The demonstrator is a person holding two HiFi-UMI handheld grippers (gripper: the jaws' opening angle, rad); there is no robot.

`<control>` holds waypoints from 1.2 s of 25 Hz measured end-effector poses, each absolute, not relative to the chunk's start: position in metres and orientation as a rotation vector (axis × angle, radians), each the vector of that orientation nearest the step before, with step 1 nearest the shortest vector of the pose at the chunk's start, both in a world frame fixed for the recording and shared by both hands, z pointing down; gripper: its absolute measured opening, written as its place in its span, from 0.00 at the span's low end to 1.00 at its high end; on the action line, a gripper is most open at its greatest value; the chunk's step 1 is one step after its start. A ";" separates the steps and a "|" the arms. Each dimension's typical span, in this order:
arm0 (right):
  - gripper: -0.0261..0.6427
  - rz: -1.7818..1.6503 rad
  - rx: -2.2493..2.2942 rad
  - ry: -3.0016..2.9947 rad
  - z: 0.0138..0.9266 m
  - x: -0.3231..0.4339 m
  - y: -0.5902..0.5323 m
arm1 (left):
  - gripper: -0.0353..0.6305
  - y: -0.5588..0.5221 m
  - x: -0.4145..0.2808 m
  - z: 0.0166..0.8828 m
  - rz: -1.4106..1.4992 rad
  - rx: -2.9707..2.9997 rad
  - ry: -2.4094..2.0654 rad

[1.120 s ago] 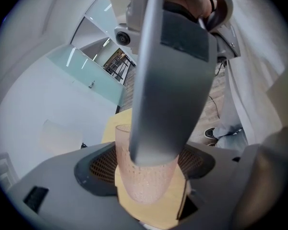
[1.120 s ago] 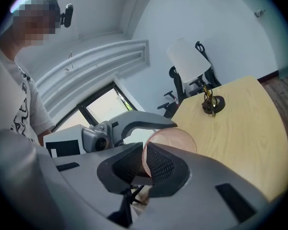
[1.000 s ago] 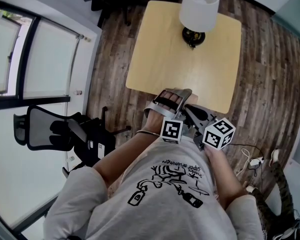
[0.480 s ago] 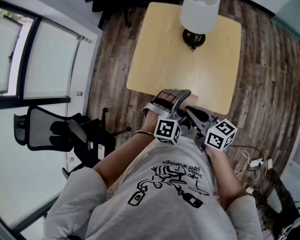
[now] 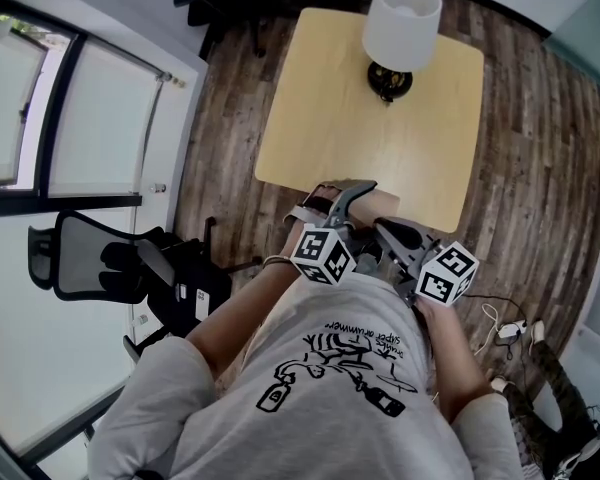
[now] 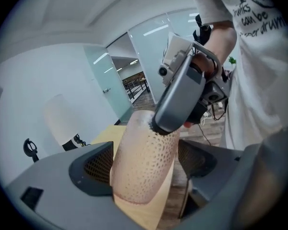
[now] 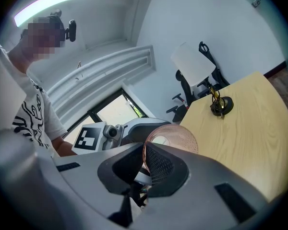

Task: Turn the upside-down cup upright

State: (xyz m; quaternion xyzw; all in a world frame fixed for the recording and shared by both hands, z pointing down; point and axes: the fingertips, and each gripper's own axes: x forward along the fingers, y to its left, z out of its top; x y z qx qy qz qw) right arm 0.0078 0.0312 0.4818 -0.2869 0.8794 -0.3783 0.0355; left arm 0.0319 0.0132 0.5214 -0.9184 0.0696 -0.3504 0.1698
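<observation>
Head view, hands: both grippers are held in close at the person's chest, over the near edge of the table (image 5: 330, 118).
Left gripper (image 5: 342, 196): tilts down toward the tabletop, marker cube facing up at the camera.
Right gripper (image 5: 380, 226): lies about level, and its tip crosses in toward the left one.
Edges: the hands sit right at the table's near edge, with the person's torso directly behind them.
Open room: plain tabletop runs from the near edge out to the table lamp (image 5: 401, 20) at the far side. Wood floor (image 5: 540, 148) surrounds the table. An office chair (image 5: 95, 258) stands on the person's left, apart from the table.
Left jaws: wide and have just been opening. The cup (image 6: 143, 176) stands between them without being clamped, and a gap shows at one pad.
Right jaws: closed tight, pinching the cup's thin wall at the end that points away from the left gripper's camera.
Cup: dotted pinkish, close to upright in the left gripper view and leaning slightly. It is above the table's near edge, between the two grippers. I can't tell whether its lower end touches the tabletop.
</observation>
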 end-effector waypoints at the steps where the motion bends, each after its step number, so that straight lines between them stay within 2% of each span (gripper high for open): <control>1: 0.09 -1.162 -0.873 2.703 0.481 0.008 0.032 | 0.66 0.014 0.031 0.520 -0.976 -2.646 0.188; 11: 0.09 -1.150 -0.744 2.675 0.468 0.019 0.038 | 0.66 0.011 0.020 0.502 -0.769 -2.976 0.094; 17: 0.09 -1.149 -0.505 2.522 0.439 0.031 0.043 | 0.66 0.018 0.012 0.485 -0.622 -3.152 -0.092; 30: 0.09 -1.122 -0.302 2.469 0.417 0.045 0.047 | 0.66 0.009 0.006 0.437 -0.139 -3.409 -0.140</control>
